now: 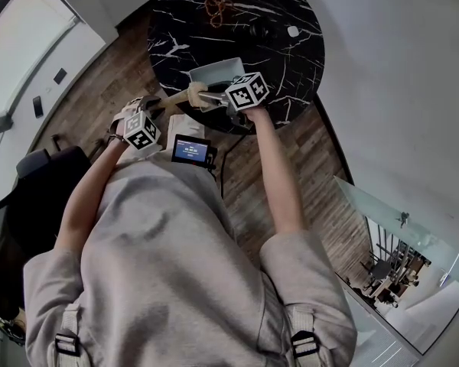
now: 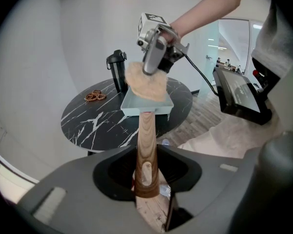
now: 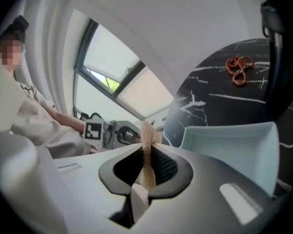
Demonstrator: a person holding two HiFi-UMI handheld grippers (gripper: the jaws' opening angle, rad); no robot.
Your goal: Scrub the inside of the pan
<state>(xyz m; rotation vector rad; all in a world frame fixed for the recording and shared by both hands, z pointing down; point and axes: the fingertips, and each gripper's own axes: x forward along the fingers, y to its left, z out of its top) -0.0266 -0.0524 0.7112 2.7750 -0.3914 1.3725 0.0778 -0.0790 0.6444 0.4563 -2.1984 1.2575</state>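
A pale blue-green square pan (image 1: 214,72) (image 2: 147,105) (image 3: 233,145) rests at the near edge of the round black marble table (image 1: 237,29). Its wooden handle (image 2: 146,145) (image 1: 170,98) runs back between the jaws of my left gripper (image 2: 145,177) (image 1: 154,105), which is shut on it. My right gripper (image 1: 213,96) (image 2: 154,57) (image 3: 146,172) is shut on a tan scrub pad (image 2: 145,83) (image 3: 147,145) (image 1: 195,94). It holds the pad above the pan's near side, clear of the pan floor.
A black bottle (image 2: 118,69) (image 3: 276,52) and a brown bead string (image 1: 218,6) (image 2: 94,96) (image 3: 239,68) lie on the table beyond the pan. A small screen device (image 1: 192,150) (image 2: 240,95) hangs at the person's chest. Wooden floor surrounds the table.
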